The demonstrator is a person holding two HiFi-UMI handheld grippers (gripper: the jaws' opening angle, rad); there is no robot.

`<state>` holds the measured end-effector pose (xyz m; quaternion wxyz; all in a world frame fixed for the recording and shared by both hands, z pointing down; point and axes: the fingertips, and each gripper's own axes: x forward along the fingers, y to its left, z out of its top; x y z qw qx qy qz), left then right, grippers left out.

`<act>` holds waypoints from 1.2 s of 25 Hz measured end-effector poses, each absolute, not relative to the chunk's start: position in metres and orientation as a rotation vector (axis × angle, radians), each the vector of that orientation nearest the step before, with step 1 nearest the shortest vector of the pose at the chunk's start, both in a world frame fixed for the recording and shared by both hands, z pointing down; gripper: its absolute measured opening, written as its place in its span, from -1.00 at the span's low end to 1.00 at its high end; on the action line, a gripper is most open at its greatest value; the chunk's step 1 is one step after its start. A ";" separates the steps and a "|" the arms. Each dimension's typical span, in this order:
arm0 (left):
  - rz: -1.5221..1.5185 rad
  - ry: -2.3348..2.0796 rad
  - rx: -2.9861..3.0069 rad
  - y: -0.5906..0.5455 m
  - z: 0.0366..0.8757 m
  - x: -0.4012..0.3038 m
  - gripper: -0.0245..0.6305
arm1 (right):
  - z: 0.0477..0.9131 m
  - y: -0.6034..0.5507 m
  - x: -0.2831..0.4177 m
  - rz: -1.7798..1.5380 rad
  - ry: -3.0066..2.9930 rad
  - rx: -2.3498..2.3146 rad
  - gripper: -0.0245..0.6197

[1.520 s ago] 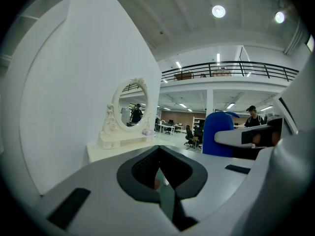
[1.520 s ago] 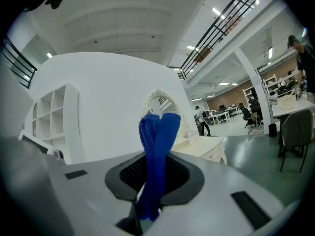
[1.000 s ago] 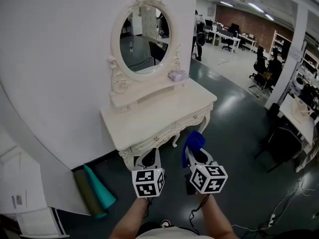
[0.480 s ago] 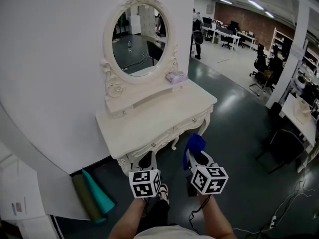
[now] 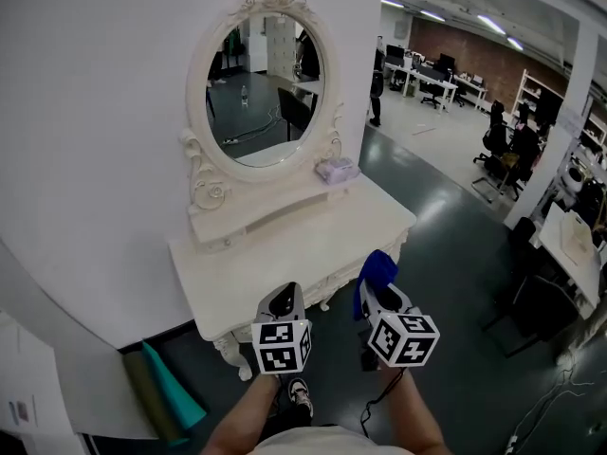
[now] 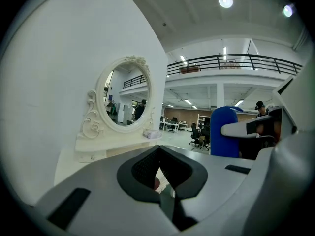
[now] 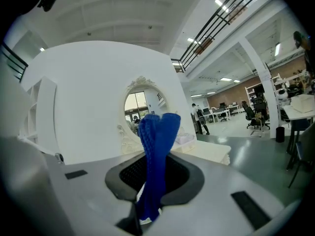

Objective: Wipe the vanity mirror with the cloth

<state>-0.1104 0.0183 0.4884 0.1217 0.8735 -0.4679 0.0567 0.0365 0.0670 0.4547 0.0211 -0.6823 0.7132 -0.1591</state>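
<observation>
Low centre, the left gripper [image 5: 282,300] has its jaws together on nothing. Just right of it, the right gripper [image 5: 380,298] pinches the blue cloth [image 5: 376,271]. Beyond, upper left, the mirror [image 5: 266,88] stands on its table [image 5: 285,254], well apart from the cloth.

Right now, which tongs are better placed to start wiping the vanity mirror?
Right. The right tongs are shut on the blue cloth, with the mirror straight ahead in their view. The left tongs are shut and hold nothing.
</observation>
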 end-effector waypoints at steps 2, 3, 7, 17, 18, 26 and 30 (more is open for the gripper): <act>0.178 -1.368 2.540 -0.008 0.490 -0.105 -0.91 | 0.454 0.040 0.039 -0.495 2.223 -2.110 -0.71; 0.183 -1.369 2.536 -0.022 0.490 -0.102 -0.91 | 0.455 0.027 0.042 -0.500 2.223 -2.110 -0.71; 0.184 -1.381 2.533 -0.076 0.488 -0.091 -0.91 | 0.459 -0.027 0.054 -0.530 2.218 -2.106 -0.71; 0.143 -1.427 2.492 -0.174 0.488 -0.090 -0.91 | 0.462 -0.130 0.056 -0.546 2.289 -2.116 -0.71; 0.132 -1.443 2.474 -0.182 0.491 -0.094 -0.91 | 0.464 -0.138 0.052 -0.545 2.314 -2.109 -0.71; 0.133 -1.547 2.315 -0.222 0.524 -0.115 -0.91 | 0.483 -0.201 0.043 -0.588 2.427 -2.021 -0.71; 0.160 -1.673 2.240 -0.252 0.530 -0.127 -0.91 | 0.493 -0.252 0.034 -0.623 2.518 -1.882 -0.71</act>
